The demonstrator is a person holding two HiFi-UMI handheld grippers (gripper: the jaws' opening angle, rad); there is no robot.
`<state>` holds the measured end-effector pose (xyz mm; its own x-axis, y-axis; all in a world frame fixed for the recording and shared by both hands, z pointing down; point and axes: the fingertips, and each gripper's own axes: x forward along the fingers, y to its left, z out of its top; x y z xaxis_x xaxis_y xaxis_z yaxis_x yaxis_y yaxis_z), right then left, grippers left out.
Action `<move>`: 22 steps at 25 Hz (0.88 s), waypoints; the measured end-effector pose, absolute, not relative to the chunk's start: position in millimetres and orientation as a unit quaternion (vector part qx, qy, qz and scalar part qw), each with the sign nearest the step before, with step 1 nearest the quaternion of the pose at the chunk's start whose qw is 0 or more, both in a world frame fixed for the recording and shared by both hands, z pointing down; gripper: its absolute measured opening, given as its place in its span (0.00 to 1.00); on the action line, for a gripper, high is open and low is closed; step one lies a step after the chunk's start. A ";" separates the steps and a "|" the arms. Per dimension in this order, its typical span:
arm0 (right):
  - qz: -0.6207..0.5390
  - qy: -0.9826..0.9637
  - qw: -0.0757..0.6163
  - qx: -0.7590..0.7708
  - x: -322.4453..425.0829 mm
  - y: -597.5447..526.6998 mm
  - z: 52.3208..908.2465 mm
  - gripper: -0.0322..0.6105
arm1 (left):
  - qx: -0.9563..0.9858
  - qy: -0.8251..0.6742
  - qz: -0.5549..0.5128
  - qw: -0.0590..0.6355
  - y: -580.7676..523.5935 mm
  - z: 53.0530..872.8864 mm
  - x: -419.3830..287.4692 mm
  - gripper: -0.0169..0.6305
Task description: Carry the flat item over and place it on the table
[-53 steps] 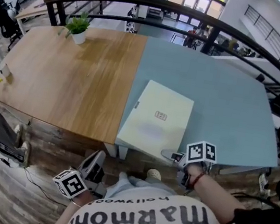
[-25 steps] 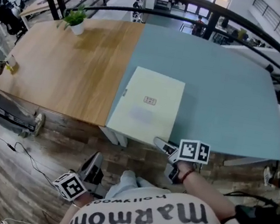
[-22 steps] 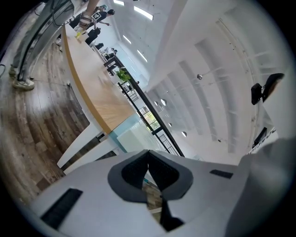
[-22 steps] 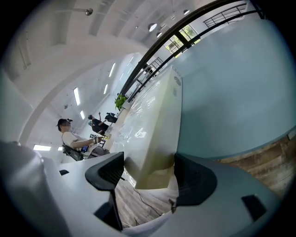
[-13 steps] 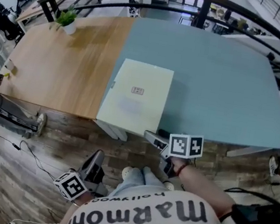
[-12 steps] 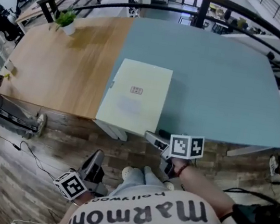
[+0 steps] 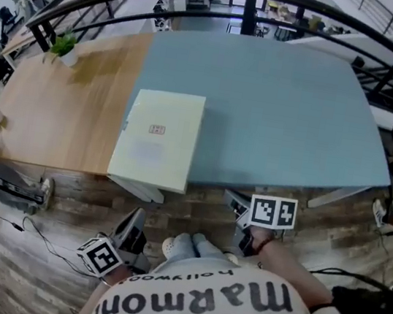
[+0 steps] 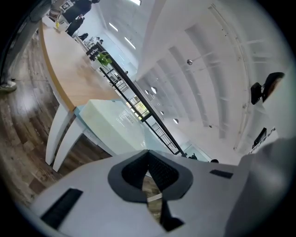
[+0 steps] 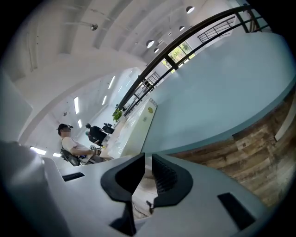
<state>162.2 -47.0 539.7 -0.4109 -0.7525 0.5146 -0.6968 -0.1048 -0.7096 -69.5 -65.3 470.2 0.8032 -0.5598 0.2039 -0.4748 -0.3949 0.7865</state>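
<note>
Since a second ago the right gripper [image 7: 234, 199] has drawn away from the flat item's [image 7: 158, 139] near corner. Its jaws have just been closing and we see them nearly together, nothing between. The flat item lies on the tabletop [image 7: 278, 106], across the wood-blue seam, at the near edge. The left gripper [image 7: 134, 222] hangs low over the floor, jaws together, empty.

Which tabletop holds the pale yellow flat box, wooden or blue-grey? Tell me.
The blue-grey tabletop, right of the wooden tabletop; the pale yellow flat box lies at its left edge.
</note>
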 end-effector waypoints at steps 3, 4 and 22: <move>-0.496 0.682 0.032 -0.537 175.2 -31.7 528.2 0.14 | 0.836 -0.299 -0.038 0.458 -57.7 471.2 -50.5 0.03; -0.490 0.685 0.030 -0.538 179.5 -26.5 525.7 0.13 | 0.837 -0.297 -0.033 0.458 -54.6 472.9 -45.3 0.03; -0.442 0.705 0.005 -0.555 254.1 57.7 518.9 0.11 | 0.842 -0.287 -0.048 0.454 22.8 473.6 25.4 0.03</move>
<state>254.1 57.7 518.9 -0.3845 -0.7864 0.4835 -0.7771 -0.0070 -0.6294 25.4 22.8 473.6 0.8311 -0.5265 0.1790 -0.4391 -0.4239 0.7922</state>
